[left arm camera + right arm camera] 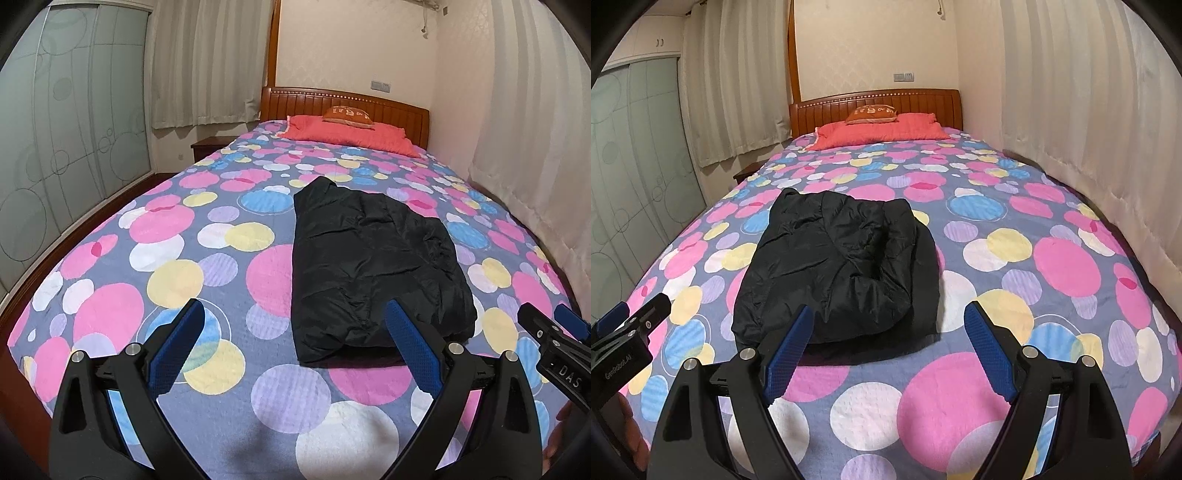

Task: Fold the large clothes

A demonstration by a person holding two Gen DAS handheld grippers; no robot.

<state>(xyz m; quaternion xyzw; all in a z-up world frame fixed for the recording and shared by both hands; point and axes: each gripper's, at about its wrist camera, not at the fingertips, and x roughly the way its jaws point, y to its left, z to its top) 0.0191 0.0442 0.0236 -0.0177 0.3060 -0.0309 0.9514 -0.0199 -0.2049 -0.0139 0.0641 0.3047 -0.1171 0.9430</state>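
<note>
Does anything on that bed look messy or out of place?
Little stands out. The black puffy jacket lies folded into a rumpled bundle on the circle-patterned bedspread, slightly askew, one corner sticking out toward the red pillow. Nothing is spilled or damaged.

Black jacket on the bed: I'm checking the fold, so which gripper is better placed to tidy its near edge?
Probably the left gripper: its open jaws frame the black jacket hem's near left corner. The right gripper is also open, but the jacket sits off to its left.
</note>
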